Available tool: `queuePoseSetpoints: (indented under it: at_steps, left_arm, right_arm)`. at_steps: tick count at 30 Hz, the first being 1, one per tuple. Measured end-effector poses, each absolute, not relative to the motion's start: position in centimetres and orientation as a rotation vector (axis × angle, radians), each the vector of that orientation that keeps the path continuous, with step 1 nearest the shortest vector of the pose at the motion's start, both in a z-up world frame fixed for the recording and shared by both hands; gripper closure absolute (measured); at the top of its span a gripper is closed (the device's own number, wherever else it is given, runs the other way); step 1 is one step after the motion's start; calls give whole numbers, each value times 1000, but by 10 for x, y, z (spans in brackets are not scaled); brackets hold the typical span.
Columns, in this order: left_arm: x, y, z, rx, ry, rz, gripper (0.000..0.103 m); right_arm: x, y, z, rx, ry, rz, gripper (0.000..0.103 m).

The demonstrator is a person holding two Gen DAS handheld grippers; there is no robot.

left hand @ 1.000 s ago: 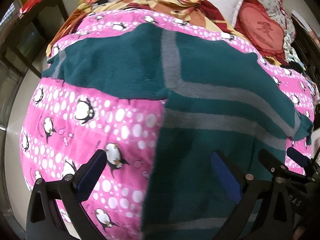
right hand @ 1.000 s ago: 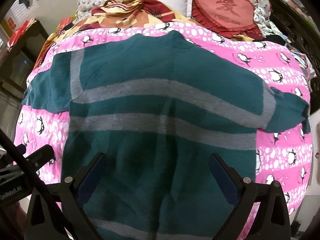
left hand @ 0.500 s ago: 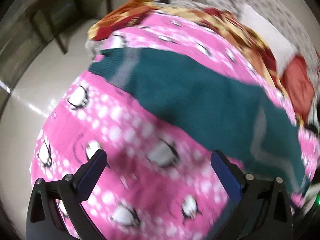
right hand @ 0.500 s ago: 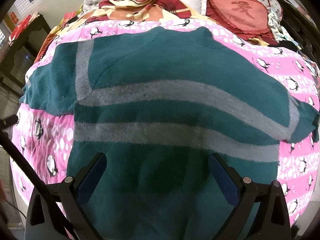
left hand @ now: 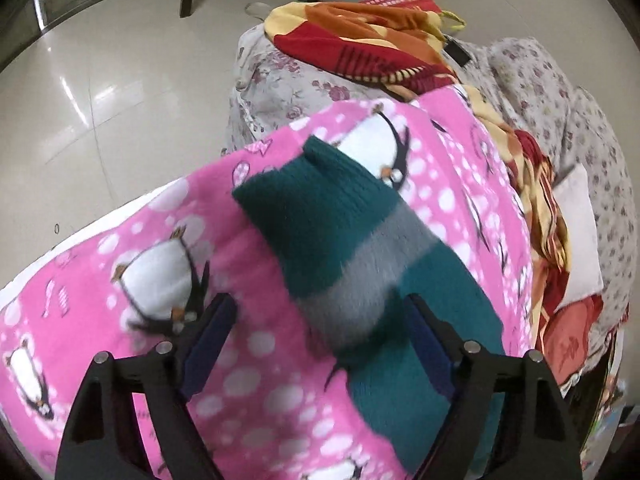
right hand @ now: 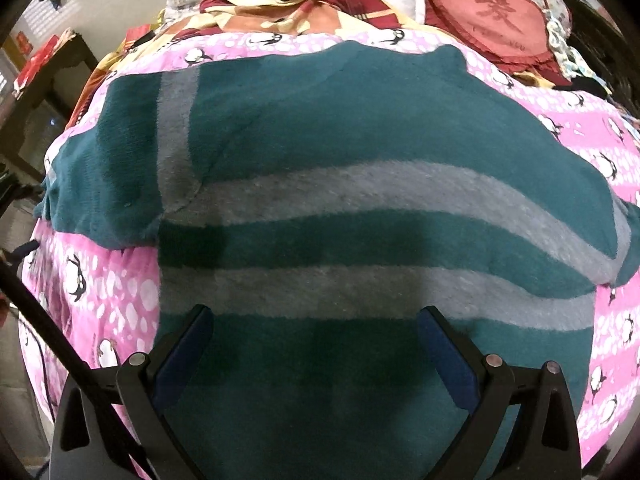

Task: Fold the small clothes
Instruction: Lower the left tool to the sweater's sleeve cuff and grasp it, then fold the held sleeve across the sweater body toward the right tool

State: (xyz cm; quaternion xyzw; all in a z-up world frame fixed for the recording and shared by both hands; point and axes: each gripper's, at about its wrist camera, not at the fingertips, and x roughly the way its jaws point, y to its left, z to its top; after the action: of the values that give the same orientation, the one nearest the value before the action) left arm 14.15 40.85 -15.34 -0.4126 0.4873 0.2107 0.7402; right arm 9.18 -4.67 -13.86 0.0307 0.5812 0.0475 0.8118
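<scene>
The left gripper (left hand: 320, 332) is closing its jaws over the sweater's sleeve (left hand: 352, 256), which is lying between the blue pads, but the pads are not squeezing it. The sleeve's end is lying near the edge of the pink penguin blanket (left hand: 168, 264). The right gripper (right hand: 316, 340) is holding its jaws wide apart and gripping nothing, hanging over the middle of the green sweater (right hand: 340, 128). The sweater is lying flat, spread out on that pink penguin blanket.

Teal knit sweater (right hand: 360, 128) w/ grey stripes is laid flat, unfolded, on pink penguin blanket (right hand: 600, 152), sleeves spread out to both sides, ribbed cuff (left hand: 316, 192) near blanket edge
</scene>
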Motion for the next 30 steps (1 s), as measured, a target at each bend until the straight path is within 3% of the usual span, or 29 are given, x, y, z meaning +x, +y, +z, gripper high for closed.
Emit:
queuePoseSetpoints:
  at_steps: [1, 3, 5, 7, 17, 23, 30]
  left_arm:
    - [144, 410, -155, -921, 1052, 460, 19]
    - [147, 412, -156, -931, 1027, 454, 32]
    - [155, 412, -159, -908, 1040, 444, 71]
    - [159, 409, -158, -892, 1040, 424, 88]
    - [153, 339, -72, -711, 936, 208, 92]
    - [161, 230, -33, -592, 932, -59, 92]
    - [168, 82, -43, -462, 1006, -318, 92]
  right_arm:
    - [94, -45, -140, 67, 1240, 101, 0]
    - [96, -45, -140, 71, 1238, 101, 0]
    - [100, -44, -141, 74, 1231, 102, 0]
    - [104, -45, -142, 72, 1223, 109, 0]
    - [134, -58, -129, 84, 1169, 127, 3]
    - [143, -89, -110, 136, 1143, 107, 3]
    - [146, -155, -92, 188, 1106, 40, 3]
